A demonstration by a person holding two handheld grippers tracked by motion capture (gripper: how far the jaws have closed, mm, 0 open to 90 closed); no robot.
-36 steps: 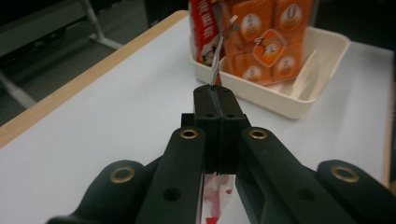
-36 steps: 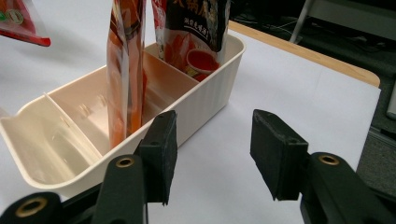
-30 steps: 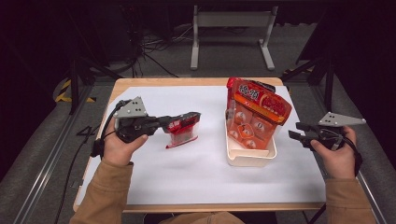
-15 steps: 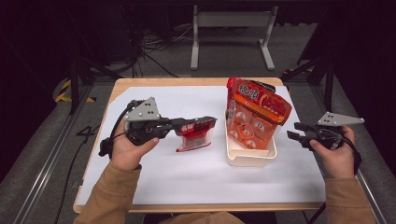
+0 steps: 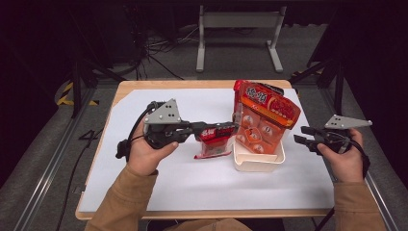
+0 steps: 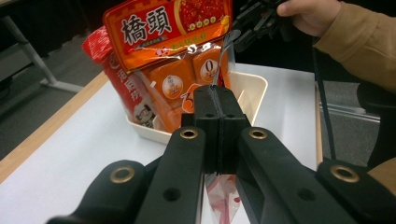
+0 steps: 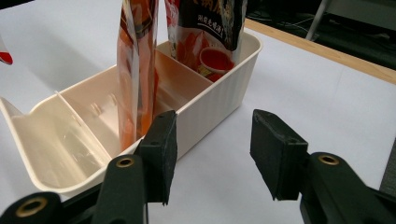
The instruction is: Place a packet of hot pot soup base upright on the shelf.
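My left gripper (image 5: 227,129) is shut on the top edge of a small red sauce packet (image 5: 213,143), which hangs just above the white sheet, close to the left side of a cream divided bin (image 5: 258,166). In the left gripper view the shut jaws pinch the packet (image 6: 219,198), with the bin (image 6: 250,84) right ahead. A big orange packet (image 5: 267,118) stands in the bin's middle compartment (image 7: 135,70). A red packet (image 7: 205,32) stands in the far compartment. My right gripper (image 5: 299,136) is open, right of the bin, nothing between its pads (image 7: 163,149).
The bin's near compartment (image 7: 60,140) holds nothing. A white sheet (image 5: 192,187) covers the wooden table. A grey metal stand (image 5: 238,33) and cables lie on the floor behind the table. The person's other hand and gripper (image 6: 261,18) show beyond the bin.
My left gripper has carried the red packet rightward, from the table's left-middle up to the bin's left side. The right gripper has barely moved.
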